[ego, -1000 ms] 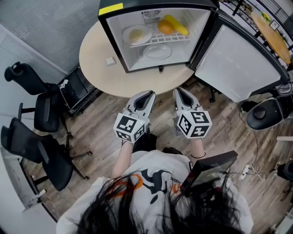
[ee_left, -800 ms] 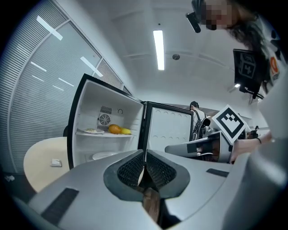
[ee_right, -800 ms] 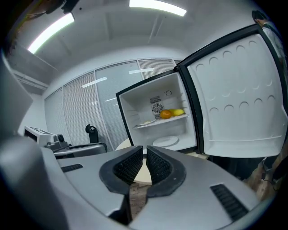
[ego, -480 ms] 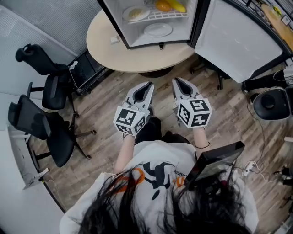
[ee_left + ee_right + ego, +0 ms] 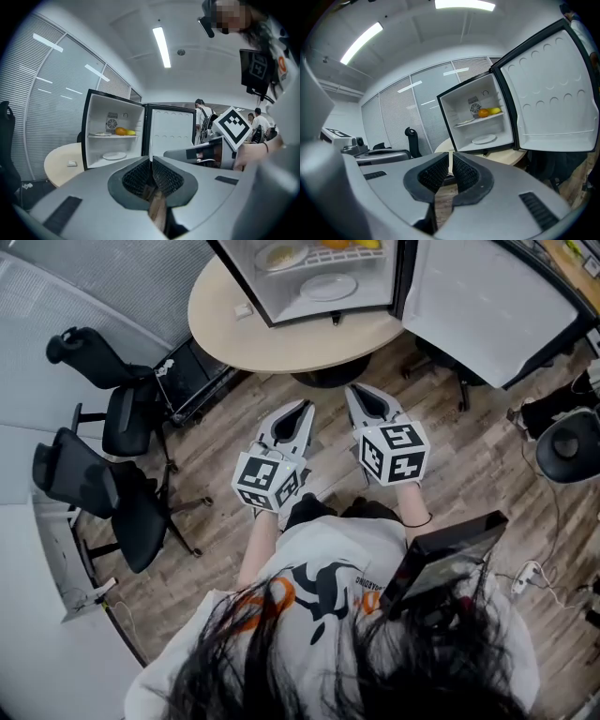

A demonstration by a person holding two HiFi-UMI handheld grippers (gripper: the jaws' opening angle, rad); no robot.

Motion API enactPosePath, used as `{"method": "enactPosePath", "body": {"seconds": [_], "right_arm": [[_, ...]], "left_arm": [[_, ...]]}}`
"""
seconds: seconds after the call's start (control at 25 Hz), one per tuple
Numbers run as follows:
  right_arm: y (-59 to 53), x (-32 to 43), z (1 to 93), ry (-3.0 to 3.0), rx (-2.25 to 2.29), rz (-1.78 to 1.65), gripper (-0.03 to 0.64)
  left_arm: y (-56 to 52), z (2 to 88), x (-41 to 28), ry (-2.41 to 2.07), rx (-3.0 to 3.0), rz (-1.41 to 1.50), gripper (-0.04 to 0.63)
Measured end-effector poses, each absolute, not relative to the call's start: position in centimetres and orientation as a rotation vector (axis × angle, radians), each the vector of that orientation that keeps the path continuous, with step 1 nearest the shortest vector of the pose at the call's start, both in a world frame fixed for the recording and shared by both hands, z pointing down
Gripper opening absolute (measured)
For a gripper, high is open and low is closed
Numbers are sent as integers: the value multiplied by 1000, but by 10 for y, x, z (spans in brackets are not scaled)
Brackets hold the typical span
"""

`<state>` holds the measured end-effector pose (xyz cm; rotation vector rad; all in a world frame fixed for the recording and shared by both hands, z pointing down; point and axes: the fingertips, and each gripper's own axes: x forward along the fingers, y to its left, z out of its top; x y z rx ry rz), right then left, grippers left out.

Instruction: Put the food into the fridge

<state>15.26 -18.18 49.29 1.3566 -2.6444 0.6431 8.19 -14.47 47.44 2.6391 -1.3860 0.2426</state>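
The small fridge point(image 5: 246, 287) stands open on the round table point(image 5: 281, 348), its door point(image 5: 487, 306) swung to the right. Inside, an orange point(image 5: 121, 131) and a yellow fruit point(image 5: 131, 132) lie on the upper shelf beside a plate of food point(image 5: 279, 255). An empty white plate point(image 5: 328, 286) rests on the fridge floor. My left gripper point(image 5: 303, 409) and right gripper point(image 5: 356, 392) hover side by side over the wooden floor, short of the table and pointing at the fridge. Both are shut with nothing between the jaws.
Two black office chairs point(image 5: 112, 427) point(image 5: 103, 502) stand to the left. A black rack point(image 5: 192, 376) sits under the table's left side. A small white object point(image 5: 244, 309) lies on the table. A round black device point(image 5: 572, 446) and cables are at the right. People point(image 5: 204, 117) stand far behind.
Both grippers have drawn back from the table together, and the fridge has slid toward the top edge of the head view. The jaws stay shut and empty.
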Motion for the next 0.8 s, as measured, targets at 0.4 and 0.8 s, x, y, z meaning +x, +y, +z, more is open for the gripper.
{"method": "enactPosePath", "body": {"seconds": [0.4,0.8], "right_arm": [[-168,130,492,-2611,1417,685,37],[-131,88,501,-2565,1410,678,37]], "left_arm": [[-131,471,73,-1270,2705,276,14],[-99,472,27,-1261,2694,242,14]]}}
